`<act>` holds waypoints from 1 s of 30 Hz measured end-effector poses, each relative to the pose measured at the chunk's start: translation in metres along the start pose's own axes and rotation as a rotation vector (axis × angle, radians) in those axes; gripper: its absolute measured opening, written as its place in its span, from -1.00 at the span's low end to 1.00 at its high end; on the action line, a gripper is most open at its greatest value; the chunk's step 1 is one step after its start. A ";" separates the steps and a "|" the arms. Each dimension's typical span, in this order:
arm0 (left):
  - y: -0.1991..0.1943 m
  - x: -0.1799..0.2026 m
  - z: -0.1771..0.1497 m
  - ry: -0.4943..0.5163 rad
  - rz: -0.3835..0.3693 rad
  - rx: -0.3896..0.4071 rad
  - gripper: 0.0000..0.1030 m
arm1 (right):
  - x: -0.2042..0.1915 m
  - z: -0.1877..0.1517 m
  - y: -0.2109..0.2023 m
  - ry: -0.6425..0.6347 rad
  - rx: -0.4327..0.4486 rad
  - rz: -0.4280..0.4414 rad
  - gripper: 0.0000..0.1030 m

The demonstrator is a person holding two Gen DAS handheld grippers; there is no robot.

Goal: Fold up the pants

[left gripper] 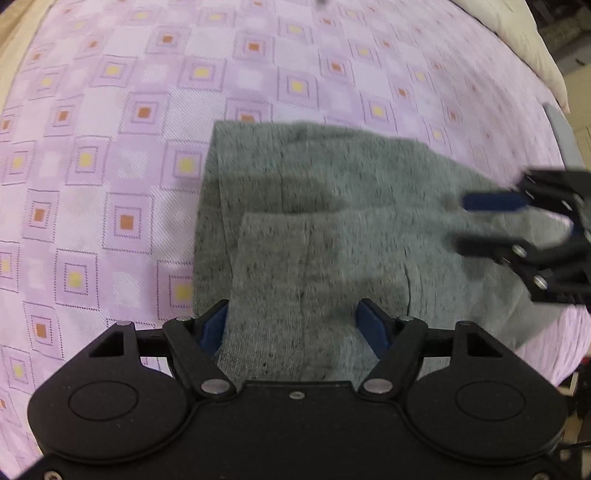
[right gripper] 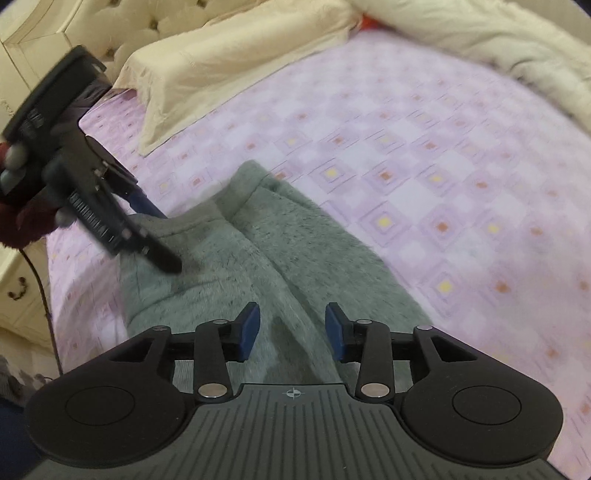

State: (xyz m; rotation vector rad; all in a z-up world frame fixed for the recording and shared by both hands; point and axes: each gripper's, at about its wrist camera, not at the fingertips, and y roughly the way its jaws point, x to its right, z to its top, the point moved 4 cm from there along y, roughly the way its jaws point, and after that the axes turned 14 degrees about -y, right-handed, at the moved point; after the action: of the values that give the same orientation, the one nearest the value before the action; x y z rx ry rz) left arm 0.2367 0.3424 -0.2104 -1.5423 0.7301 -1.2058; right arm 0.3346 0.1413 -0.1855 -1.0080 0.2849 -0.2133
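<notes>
Grey knit pants point(left gripper: 332, 206) lie folded in layers on the purple patterned bed sheet point(left gripper: 110, 147). They also show in the right wrist view point(right gripper: 266, 251). My left gripper point(left gripper: 293, 325) is open, its blue pads spread wide over the near edge of the top layer, holding nothing. It also shows in the right wrist view point(right gripper: 162, 236), above the pants' left side. My right gripper point(right gripper: 291, 330) is open and empty just above the pants. In the left wrist view the right gripper point(left gripper: 461, 221) reaches in from the right over the cloth.
Cream pillows point(right gripper: 229, 66) and a cream duvet point(right gripper: 498, 44) lie at the head and far side of the bed. A tufted headboard point(right gripper: 74, 22) and a cream drawer unit point(right gripper: 18, 288) stand at the left. The bed edge point(left gripper: 554, 350) runs close on the right.
</notes>
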 end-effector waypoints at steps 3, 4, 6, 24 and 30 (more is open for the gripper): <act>0.003 0.000 -0.006 0.027 -0.002 -0.023 0.42 | 0.000 0.008 0.020 0.016 -0.028 0.061 -0.23; 0.005 0.000 -0.007 0.035 -0.001 -0.027 0.42 | 0.000 0.010 0.027 0.031 -0.039 0.083 -0.23; 0.008 0.002 -0.012 0.058 0.003 -0.035 0.42 | -0.004 0.014 0.031 0.051 -0.043 0.124 -0.24; -0.048 0.006 0.010 0.168 -0.079 0.111 0.42 | -0.104 0.027 -0.051 -0.583 0.137 -0.046 -0.92; -0.075 0.012 0.004 0.106 -0.139 0.246 -0.44 | -0.094 0.038 -0.053 -0.592 0.161 -0.143 -0.92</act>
State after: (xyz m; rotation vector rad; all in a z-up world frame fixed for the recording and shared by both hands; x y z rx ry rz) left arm 0.2359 0.3572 -0.1355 -1.3497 0.5270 -1.4333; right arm 0.2561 0.1730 -0.1080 -0.8882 -0.3393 -0.0578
